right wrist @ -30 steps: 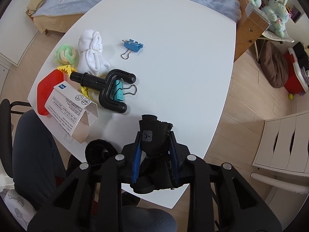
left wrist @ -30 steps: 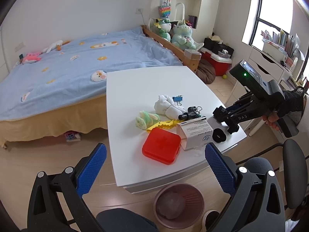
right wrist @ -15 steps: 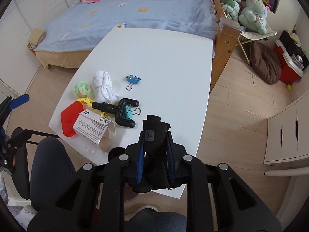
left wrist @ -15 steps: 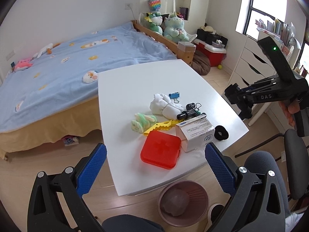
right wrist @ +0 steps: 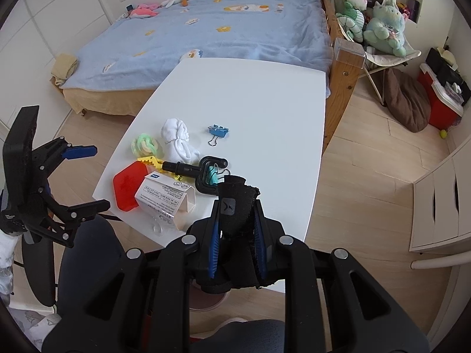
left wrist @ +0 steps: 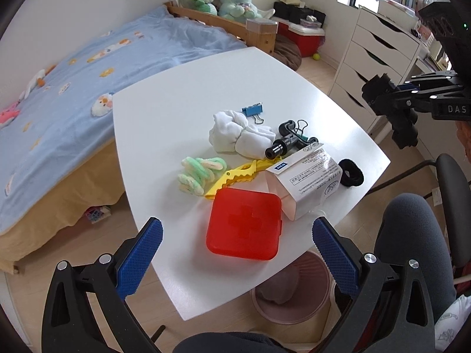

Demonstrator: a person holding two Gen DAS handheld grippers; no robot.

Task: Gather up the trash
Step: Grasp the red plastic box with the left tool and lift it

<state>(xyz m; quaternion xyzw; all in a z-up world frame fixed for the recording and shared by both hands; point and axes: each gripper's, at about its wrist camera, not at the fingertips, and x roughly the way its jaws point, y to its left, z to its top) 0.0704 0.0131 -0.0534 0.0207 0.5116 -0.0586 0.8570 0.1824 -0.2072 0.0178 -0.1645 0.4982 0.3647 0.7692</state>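
My right gripper [right wrist: 235,206] is shut on a black fabric piece [right wrist: 232,194] and holds it in the air above the near edge of the white table [right wrist: 250,94]. The left wrist view shows the right gripper [left wrist: 394,108] off the table's right side. My left gripper [left wrist: 235,232] stands open over the table's front edge, with a red box [left wrist: 244,226] below it and nothing between the fingers. A white packaging carton [left wrist: 306,182], a black hair band [left wrist: 350,173] and a crumpled white cloth [left wrist: 238,135] lie on the table. A pink bin [left wrist: 294,291] stands under the front edge.
A green scrunchie [left wrist: 197,173], a yellow clip [left wrist: 235,173], a blue binder clip [left wrist: 253,110] and a black T-shaped tool [left wrist: 288,141] also lie on the table. A bed [left wrist: 73,73] is behind it, white drawers [left wrist: 376,53] to the right, a grey chair [left wrist: 412,235] close in front.
My left gripper has sunk and come closer to the table's front edge, still open. My right gripper has risen from the table with the black fabric piece in it.
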